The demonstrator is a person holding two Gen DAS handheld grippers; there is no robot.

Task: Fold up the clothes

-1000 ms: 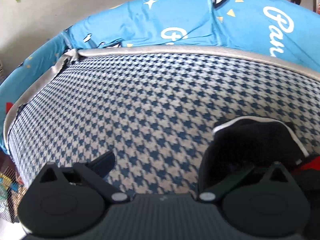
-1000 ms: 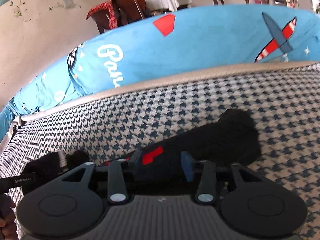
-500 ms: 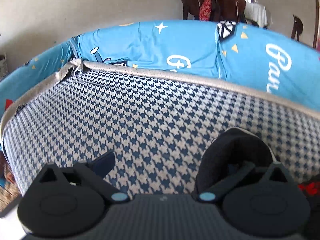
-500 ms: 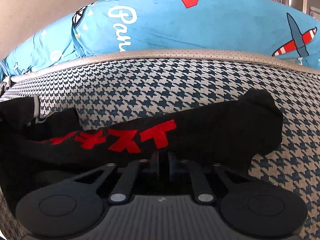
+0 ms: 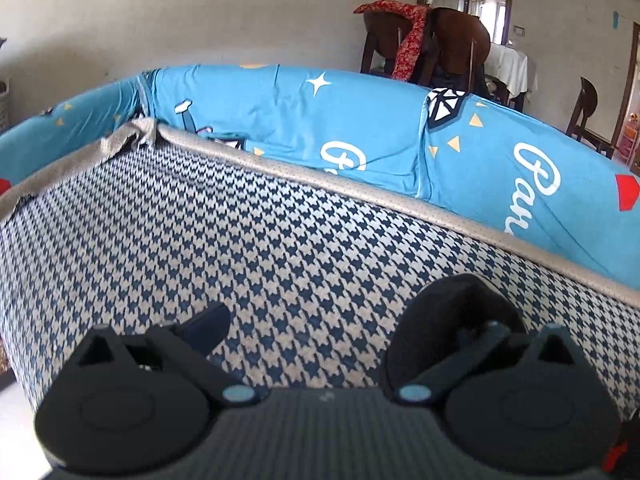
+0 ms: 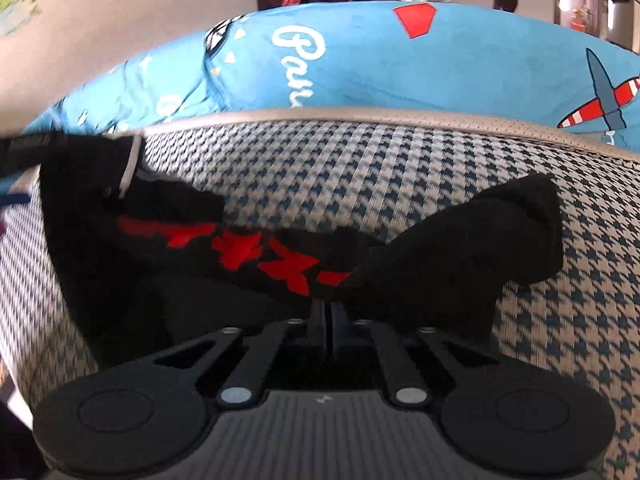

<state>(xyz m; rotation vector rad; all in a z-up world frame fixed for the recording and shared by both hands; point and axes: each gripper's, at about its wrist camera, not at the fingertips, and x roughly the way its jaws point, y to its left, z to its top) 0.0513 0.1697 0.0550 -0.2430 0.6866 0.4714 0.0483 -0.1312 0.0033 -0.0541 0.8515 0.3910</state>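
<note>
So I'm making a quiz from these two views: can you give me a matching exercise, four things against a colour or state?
Things:
1. left tool
2. right tool
3. seat cover
4. backrest cover

States:
A. bright blue with white lettering
B. shut on the black garment
C. fingers spread wide
D. dark blue and beige houndstooth

Pairs: 1-C, 2-B, 3-D, 4-A

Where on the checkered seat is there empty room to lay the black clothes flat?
The checkered seat is bare between the grey piping and the left tool, out to the left corner. It is crowded on the right, where the black garment hangs bunched in the right tool.
</note>
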